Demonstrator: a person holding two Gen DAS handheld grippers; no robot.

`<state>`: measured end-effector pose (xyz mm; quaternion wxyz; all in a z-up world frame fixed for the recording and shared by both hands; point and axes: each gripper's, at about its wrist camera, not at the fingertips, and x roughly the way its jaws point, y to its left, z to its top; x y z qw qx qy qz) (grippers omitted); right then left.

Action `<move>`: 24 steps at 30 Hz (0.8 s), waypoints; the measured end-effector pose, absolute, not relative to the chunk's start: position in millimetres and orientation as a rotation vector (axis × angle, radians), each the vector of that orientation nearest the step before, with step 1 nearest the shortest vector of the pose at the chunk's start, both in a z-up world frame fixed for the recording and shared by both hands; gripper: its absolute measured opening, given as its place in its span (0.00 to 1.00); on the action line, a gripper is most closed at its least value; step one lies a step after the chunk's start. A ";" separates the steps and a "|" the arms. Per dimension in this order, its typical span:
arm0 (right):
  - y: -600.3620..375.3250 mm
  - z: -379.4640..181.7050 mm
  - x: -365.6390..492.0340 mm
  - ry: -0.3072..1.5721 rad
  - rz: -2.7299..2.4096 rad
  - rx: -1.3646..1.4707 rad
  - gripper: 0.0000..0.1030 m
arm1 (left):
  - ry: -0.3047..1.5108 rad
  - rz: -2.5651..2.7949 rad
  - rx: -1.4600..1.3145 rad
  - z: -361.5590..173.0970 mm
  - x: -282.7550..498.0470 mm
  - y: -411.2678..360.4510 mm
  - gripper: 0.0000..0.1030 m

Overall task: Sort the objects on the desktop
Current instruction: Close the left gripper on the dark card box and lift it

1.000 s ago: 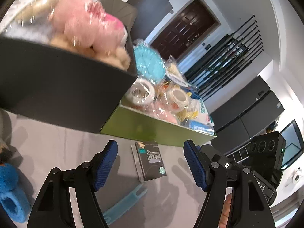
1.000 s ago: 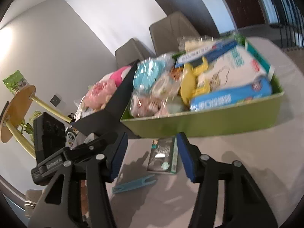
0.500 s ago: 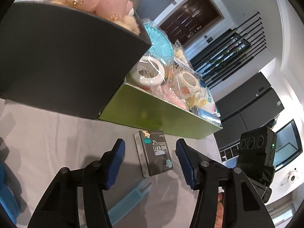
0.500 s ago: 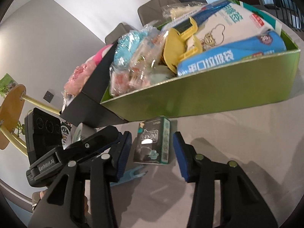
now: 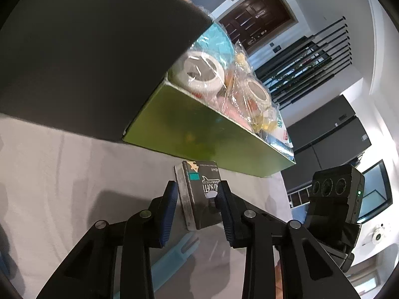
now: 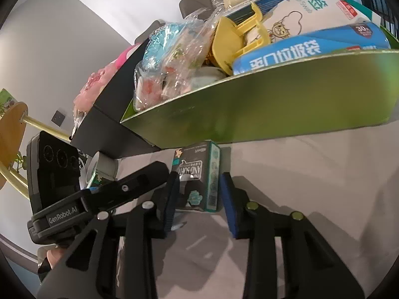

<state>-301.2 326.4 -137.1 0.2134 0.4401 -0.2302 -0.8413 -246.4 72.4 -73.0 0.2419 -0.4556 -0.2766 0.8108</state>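
A dark pocket tissue pack lies on the grey tabletop just in front of the green box. My left gripper straddles the pack, its jaws closing, and its blue pads lie against the pack's two long sides. My right gripper straddles the same pack from the other side. Its jaws are closing too, and its pads sit on the pack's edges. The green box is full of wrapped tape rolls, bags and a yellow clip.
A black box with pink plush items adjoins the green box. A light blue plastic piece lies on the table under my left gripper. A tape roll stands behind the left gripper's camera body. A hand shows at the lower left.
Both grippers have sunk toward the table and come closer to the tissue pack. Their jaws have narrowed from wide apart to tight around the pack.
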 end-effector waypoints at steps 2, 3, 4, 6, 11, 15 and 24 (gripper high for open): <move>325.1 -138.5 -301.6 -0.629 -2.335 1.231 0.26 | -0.769 2.203 -1.251 -75.8 -246.7 71.4 0.33; 325.0 -139.4 -301.8 -0.627 -2.336 1.234 0.26 | -0.781 2.195 -1.250 -76.5 -247.0 71.0 0.33; 325.3 -139.7 -301.9 -0.628 -2.337 1.234 0.25 | -0.795 2.179 -1.252 -77.6 -247.4 70.4 0.33; 327.0 -139.2 -301.1 -0.635 -2.337 1.229 0.24 | -0.836 2.140 -1.258 -81.3 -248.9 68.5 0.33; 330.2 -140.8 -302.4 -0.658 -2.335 1.227 0.24 | -0.881 2.129 -1.265 -83.7 -250.0 65.4 0.31; 329.6 -143.8 -303.5 -0.696 -2.326 1.221 0.24 | -0.914 2.139 -1.270 -87.5 -249.5 63.5 0.21; 330.1 -144.9 -298.9 -0.743 -2.329 1.211 0.24 | -0.933 2.167 -1.257 -81.8 -242.9 66.8 0.21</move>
